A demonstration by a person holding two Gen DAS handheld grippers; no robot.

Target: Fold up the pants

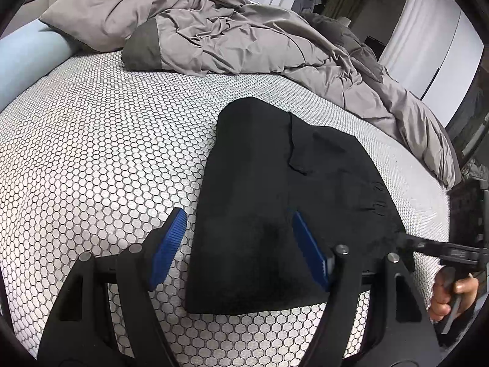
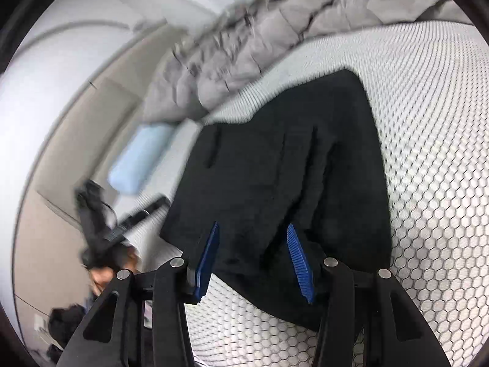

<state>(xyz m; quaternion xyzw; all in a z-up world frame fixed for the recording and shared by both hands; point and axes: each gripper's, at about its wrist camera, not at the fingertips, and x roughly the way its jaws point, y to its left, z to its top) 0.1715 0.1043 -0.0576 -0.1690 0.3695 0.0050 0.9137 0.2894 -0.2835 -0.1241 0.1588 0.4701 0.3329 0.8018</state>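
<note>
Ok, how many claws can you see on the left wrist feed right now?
2. The left claw fills the bottom of the view, open over the folded black pants. The right claw enters at the right edge by the pants' corner; its tips are hard to make out.

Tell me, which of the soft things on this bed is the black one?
The folded pants, lying flat on the honeycomb-patterned mattress just ahead of both grippers. The crumpled duvet behind is grey, and the pillow is pale blue.
</note>
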